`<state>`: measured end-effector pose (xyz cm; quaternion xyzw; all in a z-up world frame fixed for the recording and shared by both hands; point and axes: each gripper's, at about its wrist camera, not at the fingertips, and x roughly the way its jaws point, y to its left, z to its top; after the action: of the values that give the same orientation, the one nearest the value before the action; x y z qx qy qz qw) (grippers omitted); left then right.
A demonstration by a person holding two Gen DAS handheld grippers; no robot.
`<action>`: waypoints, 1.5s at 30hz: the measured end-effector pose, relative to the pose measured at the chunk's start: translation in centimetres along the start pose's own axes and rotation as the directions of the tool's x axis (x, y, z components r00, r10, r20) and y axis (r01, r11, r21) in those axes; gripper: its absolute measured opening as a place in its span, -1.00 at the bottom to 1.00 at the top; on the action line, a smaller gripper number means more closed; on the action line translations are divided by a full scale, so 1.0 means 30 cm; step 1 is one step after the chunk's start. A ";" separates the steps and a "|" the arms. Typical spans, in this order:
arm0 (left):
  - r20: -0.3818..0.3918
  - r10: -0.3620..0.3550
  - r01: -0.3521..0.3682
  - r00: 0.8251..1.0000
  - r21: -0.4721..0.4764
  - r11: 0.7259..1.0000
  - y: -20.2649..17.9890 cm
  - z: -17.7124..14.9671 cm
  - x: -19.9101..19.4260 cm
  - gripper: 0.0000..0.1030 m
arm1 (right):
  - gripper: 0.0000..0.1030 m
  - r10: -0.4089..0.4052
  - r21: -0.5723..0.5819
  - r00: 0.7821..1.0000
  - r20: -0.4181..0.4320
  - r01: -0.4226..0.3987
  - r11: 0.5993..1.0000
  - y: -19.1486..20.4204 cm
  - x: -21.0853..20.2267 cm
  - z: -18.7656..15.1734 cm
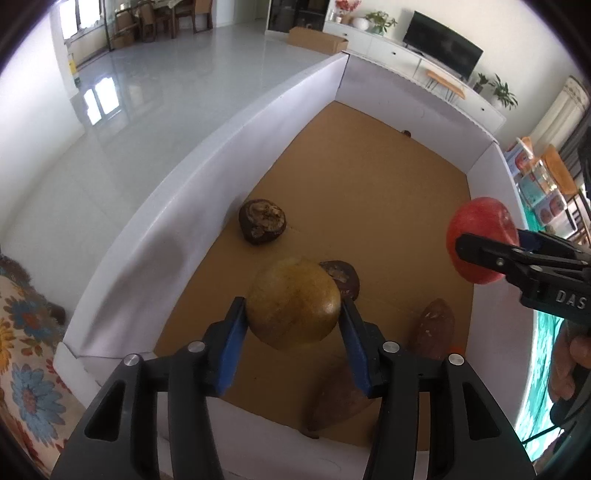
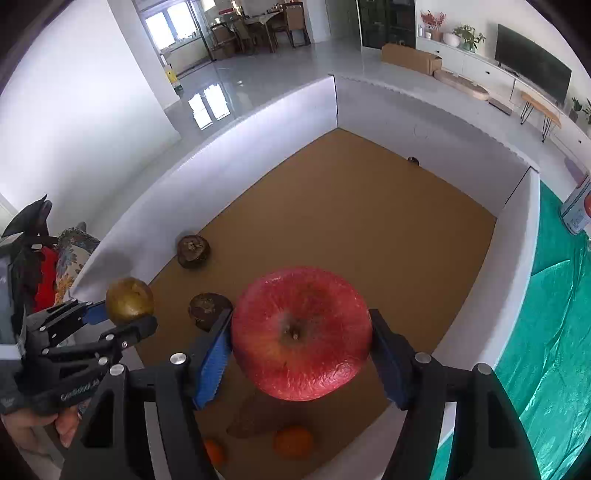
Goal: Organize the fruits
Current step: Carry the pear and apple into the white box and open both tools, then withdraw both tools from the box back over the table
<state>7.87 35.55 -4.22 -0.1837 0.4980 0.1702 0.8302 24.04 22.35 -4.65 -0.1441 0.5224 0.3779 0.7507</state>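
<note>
Grippers are both tipped steeply down over the white-walled box [image 1: 221,155]. A yellow-brown fruit [image 1: 293,303] is clamped in the left gripper [image 1: 293,314], a red apple [image 2: 301,338] in the right gripper [image 2: 301,343], stem end facing the camera. Two dark fruits [image 1: 262,226] are seen at about 11 o'clock; bare brown floor is left toward 12.

Glossy pale tile floor [image 2: 280,79] reflecting windows [image 2: 173,22]; dining table, chairs [image 2: 258,31] far back; television [image 2: 532,72] on white cabinet [image 2: 476,64]; plants.
</note>
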 end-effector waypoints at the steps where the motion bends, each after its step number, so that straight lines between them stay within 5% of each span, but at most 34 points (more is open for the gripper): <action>1: 0.007 0.002 -0.002 1.000 0.009 1.000 -0.009 0.009 0.001 0.20 | 0.36 0.002 0.014 1.000 -0.001 -0.002 1.000 0.005 0.010 0.001; 3: 0.038 0.012 -0.013 0.999 0.023 1.000 -0.032 0.012 -0.015 0.46 | 0.41 0.015 0.047 0.998 0.058 -0.018 0.999 0.000 -0.024 0.000; 9: 0.166 -0.026 0.007 0.986 0.114 0.994 -0.174 -0.008 -0.155 0.70 | 0.90 0.015 0.078 0.961 0.275 -0.037 0.996 -0.107 -0.296 -0.106; 12: 0.194 -0.090 0.049 0.977 0.206 0.977 -0.315 -0.067 -0.220 0.79 | 1.00 -0.061 0.094 0.949 0.309 0.033 0.995 -0.227 -0.402 -0.273; 16: 0.186 -0.219 0.150 0.958 0.325 0.934 -0.524 -0.178 -0.289 0.83 | 1.00 -0.213 0.177 0.936 0.280 0.168 0.970 -0.452 -0.472 -0.640; 23: 0.041 -0.422 0.341 0.905 0.524 0.781 -0.935 -0.451 -0.272 0.91 | 1.00 -0.462 0.434 0.876 0.139 0.366 0.823 -0.819 -0.606 -1.283; 27: 0.004 -0.438 0.359 0.899 0.566 0.742 -1.128 -0.595 -0.148 0.91 | 1.00 -0.555 0.557 0.824 0.112 0.410 0.722 -0.924 -0.694 -1.486; 31: -0.004 -0.373 0.295 0.928 0.619 0.728 -1.266 -0.670 -0.031 0.90 | 1.00 -0.571 0.657 0.811 0.125 0.364 0.660 -0.958 -0.690 -1.551; 34: 0.040 -0.366 0.251 0.930 0.658 0.710 -1.292 -0.688 -0.006 0.90 | 1.00 -0.577 0.667 0.803 0.147 0.350 0.658 -0.958 -0.701 -1.547; 38: 0.068 -0.364 0.216 0.929 0.698 0.683 -1.275 -0.672 0.023 0.90 | 1.00 -0.557 0.661 0.824 0.100 0.364 0.656 -0.980 -0.659 -1.535; 42: 0.086 -0.341 0.199 0.936 0.669 0.716 -1.236 -0.603 0.086 0.90 | 1.00 -0.565 0.678 0.819 0.100 0.359 0.641 -0.984 -0.660 -1.548; 45: 0.071 -0.320 0.214 0.945 0.606 0.766 -1.207 -0.559 0.128 0.90 | 1.00 -0.571 0.692 0.815 0.098 0.357 0.628 -0.989 -0.661 -1.563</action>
<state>13.61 -3.71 -10.04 0.0294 0.4220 -0.0983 0.9008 10.32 -34.53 -11.58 0.0522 0.4394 -0.0171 0.8966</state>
